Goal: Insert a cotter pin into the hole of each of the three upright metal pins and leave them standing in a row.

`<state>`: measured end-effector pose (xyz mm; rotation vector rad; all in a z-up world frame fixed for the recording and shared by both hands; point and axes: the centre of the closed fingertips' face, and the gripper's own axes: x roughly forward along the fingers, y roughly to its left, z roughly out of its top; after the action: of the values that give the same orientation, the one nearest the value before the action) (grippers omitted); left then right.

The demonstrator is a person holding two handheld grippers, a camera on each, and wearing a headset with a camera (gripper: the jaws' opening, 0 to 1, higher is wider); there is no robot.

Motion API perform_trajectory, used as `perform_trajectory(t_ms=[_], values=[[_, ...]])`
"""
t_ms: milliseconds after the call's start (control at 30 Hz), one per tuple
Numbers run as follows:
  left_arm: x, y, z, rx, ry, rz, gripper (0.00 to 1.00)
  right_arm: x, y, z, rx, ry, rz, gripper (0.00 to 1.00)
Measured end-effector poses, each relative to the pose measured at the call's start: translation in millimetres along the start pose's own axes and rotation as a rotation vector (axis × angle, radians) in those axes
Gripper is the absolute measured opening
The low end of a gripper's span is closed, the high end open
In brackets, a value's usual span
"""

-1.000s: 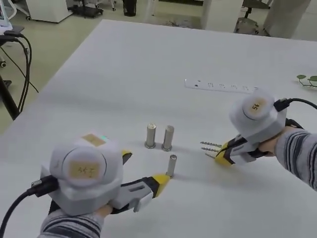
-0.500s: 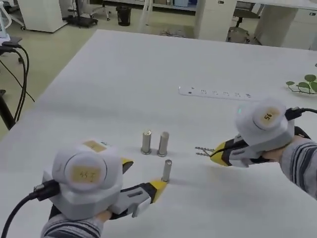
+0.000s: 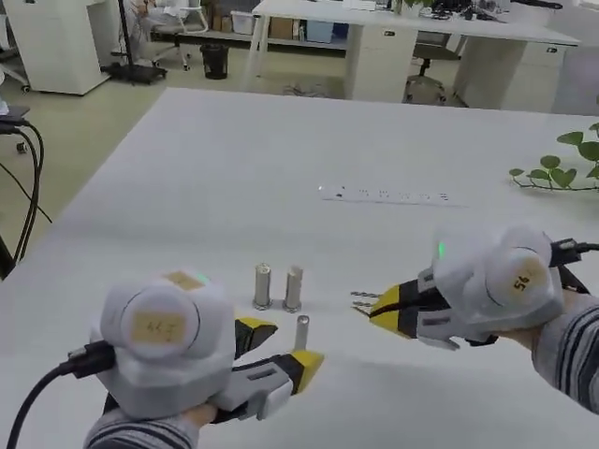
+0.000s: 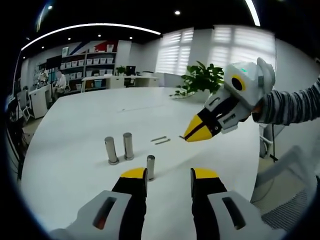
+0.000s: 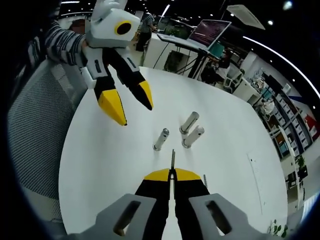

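Three upright metal pins stand on the white table: two side by side point(image 3: 262, 285) point(image 3: 293, 288) and one in front point(image 3: 301, 332). My left gripper point(image 3: 281, 344) is open, with the front pin point(image 4: 150, 166) just beyond its left jaw. My right gripper point(image 3: 377, 311) is shut on a thin cotter pin point(image 5: 173, 159) that sticks out past its yellow tips toward the metal pins point(image 5: 161, 139). It hovers to the right of them. Two loose cotter pins point(image 4: 160, 140) lie on the table near the right gripper's tip.
A white power strip point(image 3: 384, 195) lies farther back on the table point(image 3: 187, 168). A green plant point(image 3: 562, 168) sits at the far right edge. Desks, cabinets and chairs stand on the floor beyond the table.
My right gripper has lifted off the table with one cotter pin and come slightly toward the metal pins. The left gripper stays by the front pin. The head camera has tilted up.
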<state>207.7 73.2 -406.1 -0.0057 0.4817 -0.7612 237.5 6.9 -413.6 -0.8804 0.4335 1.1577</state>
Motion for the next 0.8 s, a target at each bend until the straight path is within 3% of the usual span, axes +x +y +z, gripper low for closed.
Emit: perform_trajectory(t_ms=[333,533,800], values=[[-4.9,-20.1,10.5,-0.062,-0.041,-0.077,0.21,-7.3,21.2,18.2,-0.15,-0.02,-0.02,0.0],[-5.2,-26.8,15.7,-0.102,-0.059,-0.104,0.17,-10.5,34.6,30.1,-0.181,-0.056,-0.022,0.0],[-5.9,-31.8,13.9,-0.141,-0.052,-0.127,0.08,-12.4,46.3,42.0,-0.197,-0.089,-0.015,0.0]])
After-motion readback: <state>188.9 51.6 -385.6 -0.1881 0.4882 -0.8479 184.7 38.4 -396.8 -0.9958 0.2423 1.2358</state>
